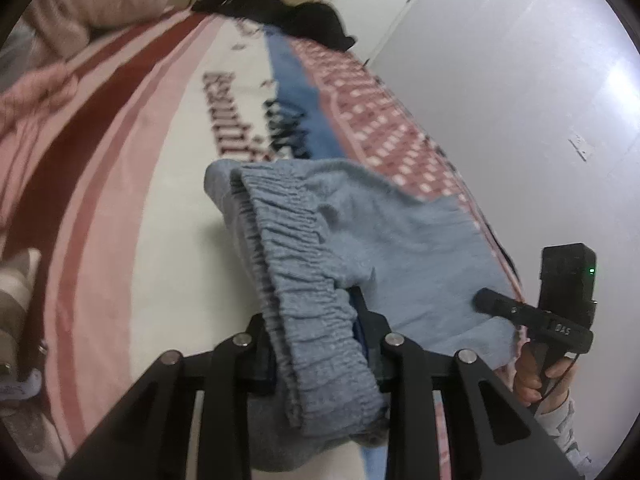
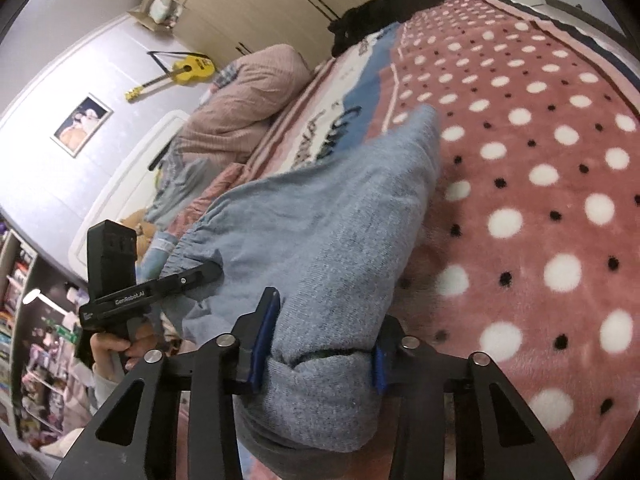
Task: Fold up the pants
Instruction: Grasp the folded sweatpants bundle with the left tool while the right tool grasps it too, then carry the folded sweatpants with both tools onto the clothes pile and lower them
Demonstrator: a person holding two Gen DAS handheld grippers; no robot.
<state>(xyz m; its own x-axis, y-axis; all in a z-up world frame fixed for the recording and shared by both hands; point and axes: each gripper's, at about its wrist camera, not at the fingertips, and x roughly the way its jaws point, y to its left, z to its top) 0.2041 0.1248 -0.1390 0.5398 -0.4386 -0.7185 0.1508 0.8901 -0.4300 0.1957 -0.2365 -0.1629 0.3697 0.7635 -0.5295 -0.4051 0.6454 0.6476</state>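
Two grippers clamp blue pants (image 2: 320,216) above blanket (image 2: 540,160) | left gripper (image 1: 320,344) pinches waistband | right gripper (image 2: 320,344) grips bunched cloth | folding barely begun, pants unfolded.

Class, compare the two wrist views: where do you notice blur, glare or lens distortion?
Left wrist view: the blanket lettering is motion-blurred and glare whitens the wall. Right wrist view: sharper; fisheye bends the wardrobe lines, and the pants look oversized.

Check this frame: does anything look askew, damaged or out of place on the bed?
Nothing damaged or spilled. The blue-grey pants lie bunched, clamped by both the left gripper and right gripper. A black garment sits heaped at the blanket's far end.
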